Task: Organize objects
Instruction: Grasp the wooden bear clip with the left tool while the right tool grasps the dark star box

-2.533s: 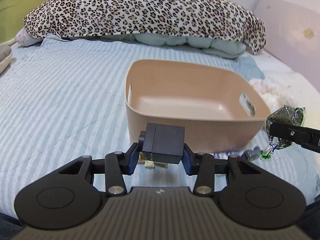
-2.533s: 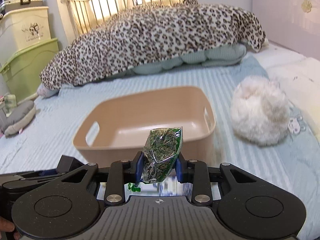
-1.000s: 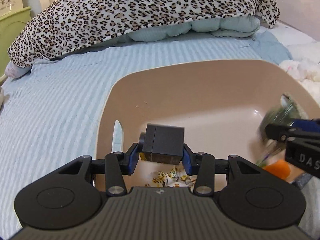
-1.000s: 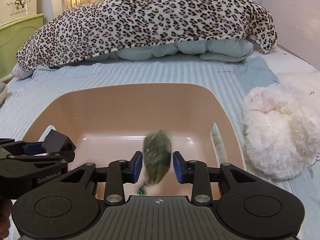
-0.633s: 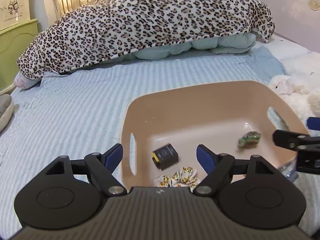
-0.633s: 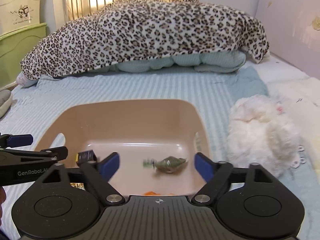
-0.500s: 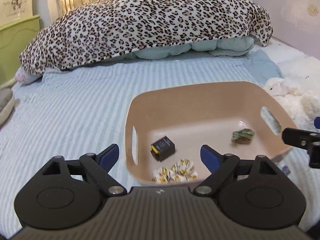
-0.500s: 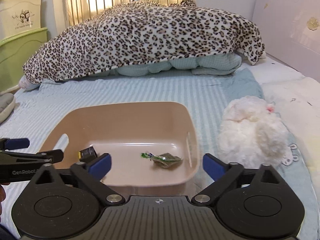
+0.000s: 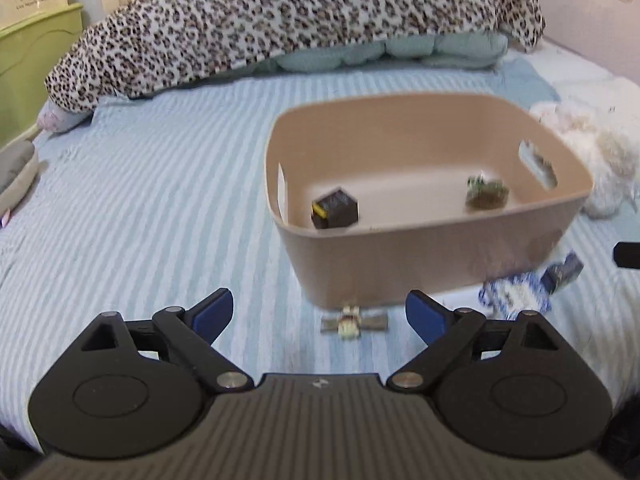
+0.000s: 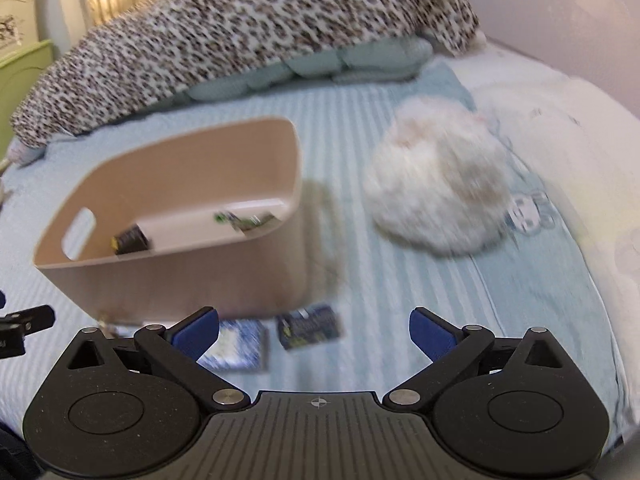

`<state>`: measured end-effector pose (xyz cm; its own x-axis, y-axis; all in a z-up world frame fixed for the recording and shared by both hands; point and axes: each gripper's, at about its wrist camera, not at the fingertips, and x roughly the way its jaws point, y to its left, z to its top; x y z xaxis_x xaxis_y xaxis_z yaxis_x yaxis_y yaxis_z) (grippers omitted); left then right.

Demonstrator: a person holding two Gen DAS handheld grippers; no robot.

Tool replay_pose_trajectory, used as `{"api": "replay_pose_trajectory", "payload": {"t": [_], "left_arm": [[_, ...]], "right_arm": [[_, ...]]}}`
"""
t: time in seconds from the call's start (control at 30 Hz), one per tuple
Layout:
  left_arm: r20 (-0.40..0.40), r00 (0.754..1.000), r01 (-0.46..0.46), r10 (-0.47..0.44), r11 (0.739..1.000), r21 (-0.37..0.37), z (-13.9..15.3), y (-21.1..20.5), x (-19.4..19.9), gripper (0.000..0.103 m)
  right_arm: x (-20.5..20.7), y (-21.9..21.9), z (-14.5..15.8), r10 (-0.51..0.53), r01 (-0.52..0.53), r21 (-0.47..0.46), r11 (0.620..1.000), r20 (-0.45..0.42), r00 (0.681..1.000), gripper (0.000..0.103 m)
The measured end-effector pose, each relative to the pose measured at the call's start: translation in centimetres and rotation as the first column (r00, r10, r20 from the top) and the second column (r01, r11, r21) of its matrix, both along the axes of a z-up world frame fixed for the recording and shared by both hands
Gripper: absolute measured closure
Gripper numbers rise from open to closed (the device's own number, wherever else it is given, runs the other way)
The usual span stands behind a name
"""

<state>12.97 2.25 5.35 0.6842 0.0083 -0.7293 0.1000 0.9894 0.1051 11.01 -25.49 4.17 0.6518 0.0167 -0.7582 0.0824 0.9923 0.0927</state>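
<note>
Both the left tool [image 9: 319, 313] and right tool [image 10: 314, 331] are spread apart and empty; a black box [image 9: 334, 208] and green packet [image 9: 486, 191] lie in the tan bin [image 9: 420, 260], while what look like three small blurred packets [image 10: 310, 327] wait on the bed.

A tan plastic bin [image 9: 432, 268] with cut-out handles sits upright on the striped bed [image 9: 140, 200]. Inside it, toward its left wall, a small black box [image 9: 334, 209] with a yellow edge rests tilted; toward its right wall lies a crumpled green packet [image 9: 486, 191]. Outside, touching the bin's near wall, lies a small wrapped sweet [image 9: 354, 322] — and just beyond its near right corner, a blue-and-white packet [image 10: 236, 346] with a dark blue packet [image 10: 310, 326] beside it.
</note>
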Motion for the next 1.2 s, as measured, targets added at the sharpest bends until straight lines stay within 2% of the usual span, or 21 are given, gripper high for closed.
{"api": "replay_pose_trajectory", "payload": {"t": [0.13,0.4,0.63,0.77,0.83,0.97,1.03,1.2], "left_arm": [[-0.041,0.999,-0.001,0.002,1.0,0.016,-2.1,-0.1,0.2,0.01],[-0.14,0.99,-0.008,0.004,1.0,-0.029,-5.3,0.8,1.8,0.01],[-0.173,0.985,0.008,-0.017,0.999,-0.048,-7.3,1.6,2.7,0.01],[-0.186,0.982,0.024,-0.041,0.995,-0.093,-8.0,1.9,3.1,0.01],[-0.191,0.98,0.026,-0.048,0.993,-0.116,-8.2,2.0,3.4,0.01],[-0.168,0.985,0.027,-0.047,0.993,-0.117,-8.6,1.7,3.9,0.01],[-0.147,0.989,-0.009,-0.008,0.994,-0.112,-8.7,1.6,4.1,0.01],[-0.134,0.991,-0.014,-0.004,0.991,-0.135,-9.2,1.6,4.9,0.01]], "right_arm": [[-0.1,-0.4,-0.9,-0.004,0.002,-0.068,0.998,-0.038,0.999,0.0],[1.6,-1.6,-3.6,0.005,-0.011,-0.044,0.999,-0.139,0.99,0.0],[3.9,0.6,-6.1,0.091,-0.117,-0.111,0.987,-0.212,0.973,0.0],[5.0,2.0,-7.3,0.117,-0.161,-0.186,0.969,-0.23,0.966,0.001],[5.4,2.3,-7.6,0.129,-0.175,-0.19,0.966,-0.233,0.964,0.001],[6.2,2.7,-8.5,0.144,-0.198,-0.212,0.957,-0.245,0.959,0.001],[6.6,2.7,-8.9,0.144,-0.199,-0.205,0.958,-0.253,0.957,0.002],[7.1,2.4,-9.2,0.133,-0.177,-0.166,0.97,-0.244,0.961,0.014]]}}
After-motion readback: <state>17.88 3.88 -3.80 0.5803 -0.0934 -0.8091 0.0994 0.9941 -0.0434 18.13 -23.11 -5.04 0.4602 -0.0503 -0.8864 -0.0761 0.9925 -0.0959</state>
